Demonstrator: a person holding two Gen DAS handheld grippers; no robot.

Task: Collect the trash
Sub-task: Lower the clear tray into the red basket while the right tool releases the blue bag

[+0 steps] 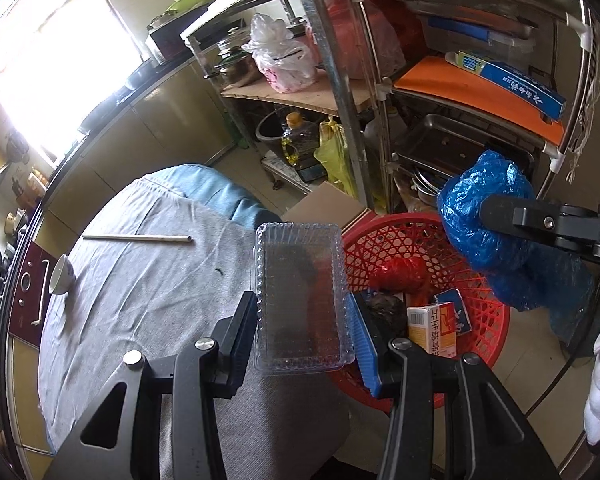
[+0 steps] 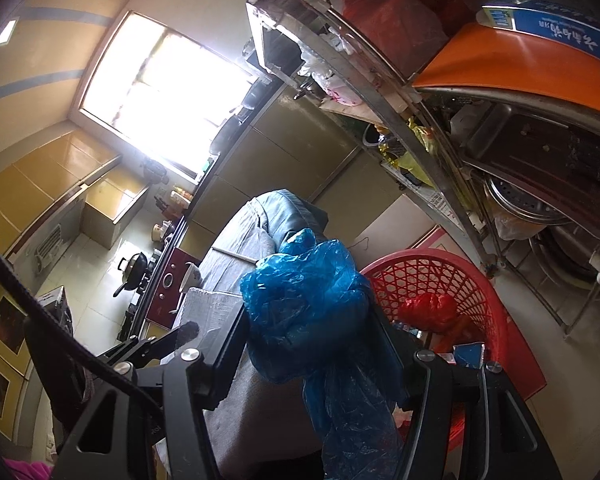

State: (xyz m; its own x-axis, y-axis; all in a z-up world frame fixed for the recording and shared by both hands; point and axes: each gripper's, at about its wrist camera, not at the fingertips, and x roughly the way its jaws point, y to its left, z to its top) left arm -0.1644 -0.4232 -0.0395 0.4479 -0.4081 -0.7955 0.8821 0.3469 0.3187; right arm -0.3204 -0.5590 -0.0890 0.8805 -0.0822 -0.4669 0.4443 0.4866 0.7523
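My left gripper point(image 1: 304, 312) is shut on a clear plastic clamshell box point(image 1: 300, 296), held over the table's right edge beside the red mesh basket point(image 1: 484, 320). The basket holds a red bag point(image 1: 400, 274), cartons point(image 1: 432, 326) and other trash. My right gripper point(image 2: 312, 320) is shut on a crumpled blue plastic bag point(image 2: 308, 300), held above the basket point(image 2: 460, 280). That bag also shows in the left wrist view point(image 1: 488, 220), with the right gripper's finger on it. The clear box shows in the right wrist view point(image 2: 212, 312) at the left.
A table with a grey cloth point(image 1: 148, 280) carries a chopstick point(image 1: 140, 239) and a small white cup point(image 1: 62, 276). A metal shelf rack point(image 1: 348, 120) with pots, bags and an orange board stands behind the basket. A kitchen counter with a stove point(image 2: 168, 276) runs along the left.
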